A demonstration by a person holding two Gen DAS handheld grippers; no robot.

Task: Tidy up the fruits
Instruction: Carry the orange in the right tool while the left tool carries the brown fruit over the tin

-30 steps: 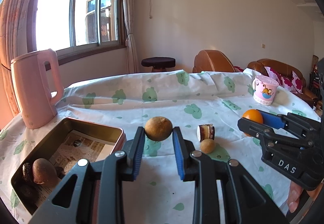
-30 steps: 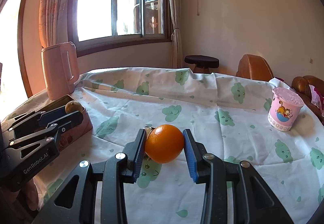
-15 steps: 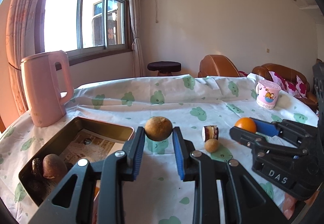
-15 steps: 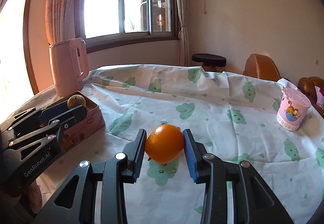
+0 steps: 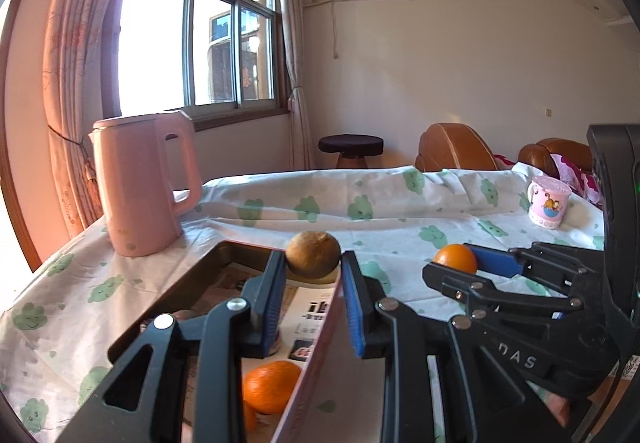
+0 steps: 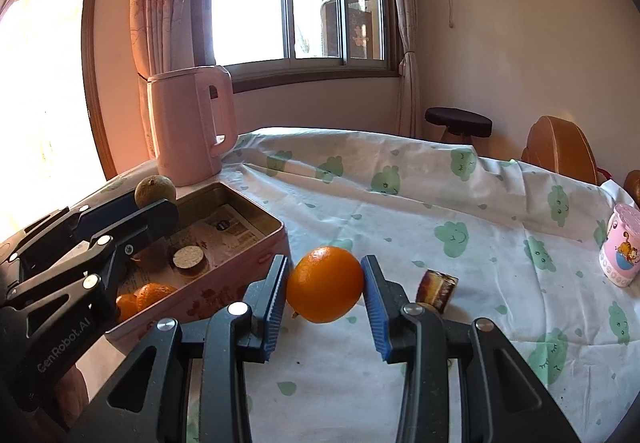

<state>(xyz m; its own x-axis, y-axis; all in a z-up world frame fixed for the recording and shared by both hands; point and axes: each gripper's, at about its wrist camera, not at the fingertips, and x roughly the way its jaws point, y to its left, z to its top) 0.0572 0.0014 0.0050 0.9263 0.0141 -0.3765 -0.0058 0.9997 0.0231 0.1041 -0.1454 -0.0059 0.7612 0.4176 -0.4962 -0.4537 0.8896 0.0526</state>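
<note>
Clamped between the blue pads of the left gripper (image 5: 313,269) is a brownish round fruit (image 5: 313,254), held above the open metal tin (image 6: 256,213). Below and behind these pads, inside the tin, lie an orange (image 5: 270,386) and a printed paper lining (image 6: 224,231), with a small round cork-topped piece (image 6: 188,258) seen from the right wrist view. Just to the right, the right gripper (image 6: 325,285) pinches a bright orange (image 6: 325,285) over the patterned tablecloth (image 6: 440,243), beside the tin's outer wall. Ahead of it to the right lies a small dark wrapped item (image 6: 436,289). Beyond the tin stands a pink kettle (image 5: 144,183); far right sits a pink mug (image 5: 547,201).
</note>
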